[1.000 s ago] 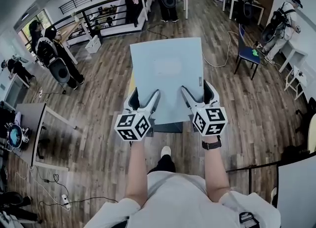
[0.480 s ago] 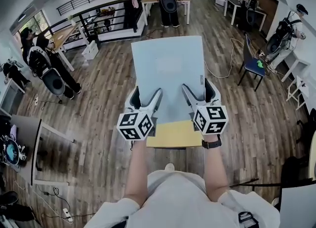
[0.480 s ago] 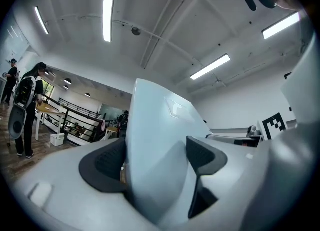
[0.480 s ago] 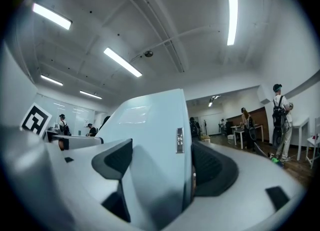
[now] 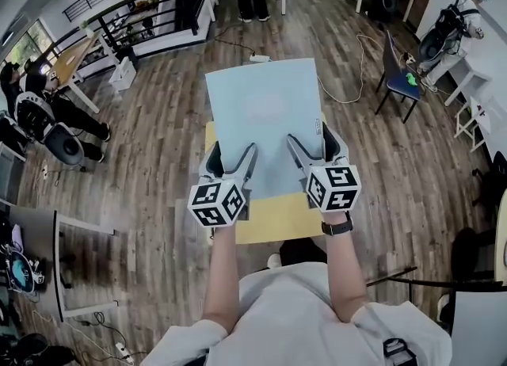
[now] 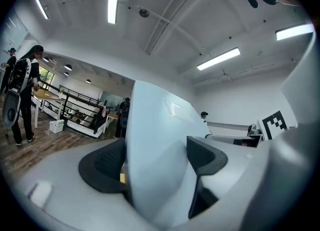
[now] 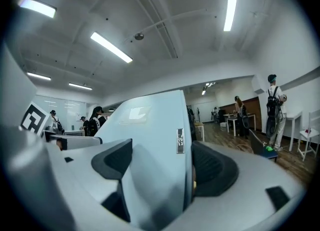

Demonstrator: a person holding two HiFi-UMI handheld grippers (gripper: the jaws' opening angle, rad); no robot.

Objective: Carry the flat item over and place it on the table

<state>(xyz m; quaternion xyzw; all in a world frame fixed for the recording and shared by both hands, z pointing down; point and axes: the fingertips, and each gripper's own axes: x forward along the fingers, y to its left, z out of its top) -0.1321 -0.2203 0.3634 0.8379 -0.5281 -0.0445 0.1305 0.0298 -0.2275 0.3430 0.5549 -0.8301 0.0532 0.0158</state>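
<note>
The person holds a flat, pale blue board (image 5: 265, 111) out in front with both tools. The left tool (image 5: 232, 157) is closed on the board near its left corner. The left gripper view shows the board (image 6: 155, 125) pinched between the two dark pads of that tool (image 6: 155, 160). The right tool (image 5: 313, 142) is closed on the board near its right corner, and the right gripper view shows the board (image 7: 150, 125) squeezed between that tool's pads (image 7: 165, 162). The board is over a small bench (image 5: 273, 218) with a yellow top. The yellow shows past the board's near edge. I cannot tell if the board touches the bench. A wood floor (image 5: 150, 142) lies all around, and a blue chair (image 5: 400, 79) stands off to the right.
</note>
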